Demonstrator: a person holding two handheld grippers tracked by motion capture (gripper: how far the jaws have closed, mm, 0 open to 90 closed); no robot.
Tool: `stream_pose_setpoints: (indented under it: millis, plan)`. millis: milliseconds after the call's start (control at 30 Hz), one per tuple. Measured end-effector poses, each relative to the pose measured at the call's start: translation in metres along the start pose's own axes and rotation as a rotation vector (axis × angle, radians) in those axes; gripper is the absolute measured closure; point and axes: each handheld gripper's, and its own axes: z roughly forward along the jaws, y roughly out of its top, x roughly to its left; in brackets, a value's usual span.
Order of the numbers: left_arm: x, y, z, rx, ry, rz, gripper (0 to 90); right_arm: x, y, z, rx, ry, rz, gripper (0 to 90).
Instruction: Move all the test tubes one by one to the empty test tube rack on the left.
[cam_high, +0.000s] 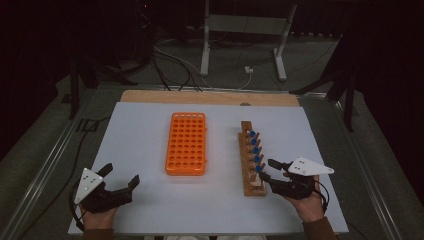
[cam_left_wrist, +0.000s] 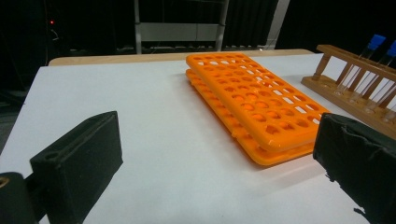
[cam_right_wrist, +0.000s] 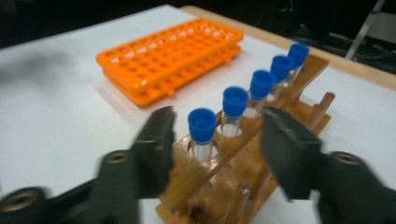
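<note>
- High view: your right gripper (cam_high: 266, 170) sits at the near end of the wooden rack (cam_high: 248, 180), jaws spread wide on either side of the nearest blue-capped tube (cam_high: 258, 169) — placed to close on it, I judge, but nothing is held yet. The five tubes stand in a row along the rack, right of the orange rack (cam_high: 186, 143), which lies at the middle of the white table (cam_high: 140, 130).
- High view: your left gripper (cam_high: 120, 177) rests low at the near left, jaws wide and empty, well apart from both racks — parked out of the way, it seems. The tubes are small and dim here; you can't tell the glass from the wood.
- Left gripper view: both black pads stand far apart with bare table between them. The orange rack (cam_left_wrist: 254, 105) lies ahead, right of centre; the wooden rack (cam_left_wrist: 355, 77) is cut off at the right edge, so just two blue caps show.
- Right gripper view: the jaws flank the nearest tube (cam_right_wrist: 202, 133), gap on each side, not touching as far as I can tell. The tube stands upright in the rack's end hole (cam_right_wrist: 219, 163). Motion blur smears the jaws; the tube's bottom is hidden behind the top bar. The orange rack (cam_right_wrist: 170, 58) lies beyond, upper left.
</note>
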Motion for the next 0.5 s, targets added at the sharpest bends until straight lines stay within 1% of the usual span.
stream_pose_setpoints:
  millis: [33,133,233,400,500]
  plan:
    - [0.000,0.000,0.000,-0.001,-0.001,0.001,2.4,0.000,0.000,0.002,0.007,0.018,-0.004,55.0]
    - [-0.001,0.000,0.001,0.002,-0.004,0.001,2.4,0.002,-0.002,0.010,0.038,0.048,-0.008,60.1]
    - [-0.002,-0.001,0.002,0.005,-0.007,0.003,2.4,0.003,-0.003,0.018,0.052,0.054,-0.014,65.4]
    - [-0.003,0.000,0.002,-0.003,-0.006,0.006,2.4,0.003,-0.005,0.031,0.086,0.041,-0.018,74.7]
    - [-0.003,0.000,0.002,-0.018,-0.012,0.005,2.4,0.003,-0.005,0.033,0.091,0.034,-0.022,76.4]
